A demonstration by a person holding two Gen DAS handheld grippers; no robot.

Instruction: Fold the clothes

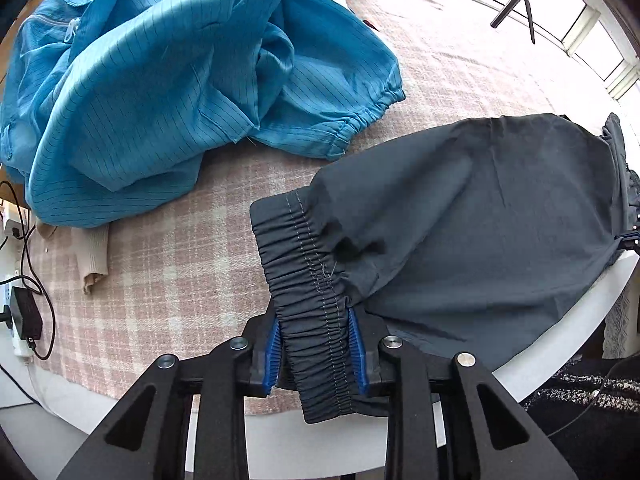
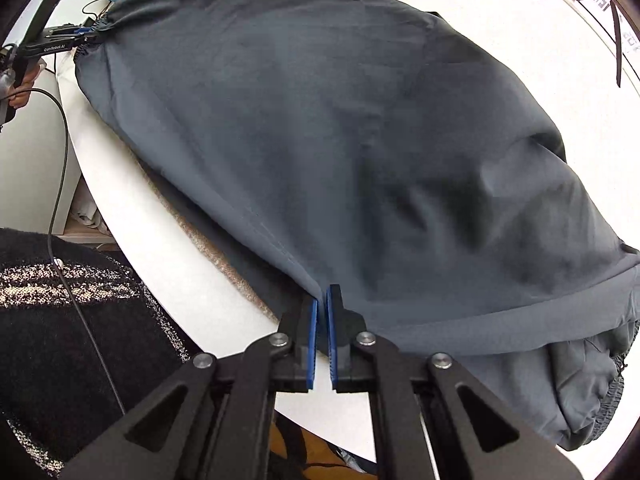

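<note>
A dark grey garment (image 1: pixel 480 216) with an elastic waistband (image 1: pixel 308 280) lies stretched along the near edge of the table. My left gripper (image 1: pixel 316 340) is shut on the waistband. The garment fills the right wrist view (image 2: pixel 340 140). My right gripper (image 2: pixel 322 320) is shut on its near edge, jaws almost together with a thin fold between them. The left gripper (image 2: pixel 76 38) shows at the far top left of that view, holding the other end.
A crumpled blue striped garment (image 1: pixel 160 80) lies at the back left on a pink checked cloth (image 1: pixel 160 264). A beige cuff (image 1: pixel 94 256) sticks out under it. A power strip and cables (image 1: pixel 24 320) sit at the left. A tripod (image 1: pixel 516 4) stands at the far right. The white table rim (image 2: pixel 160 216) curves near me.
</note>
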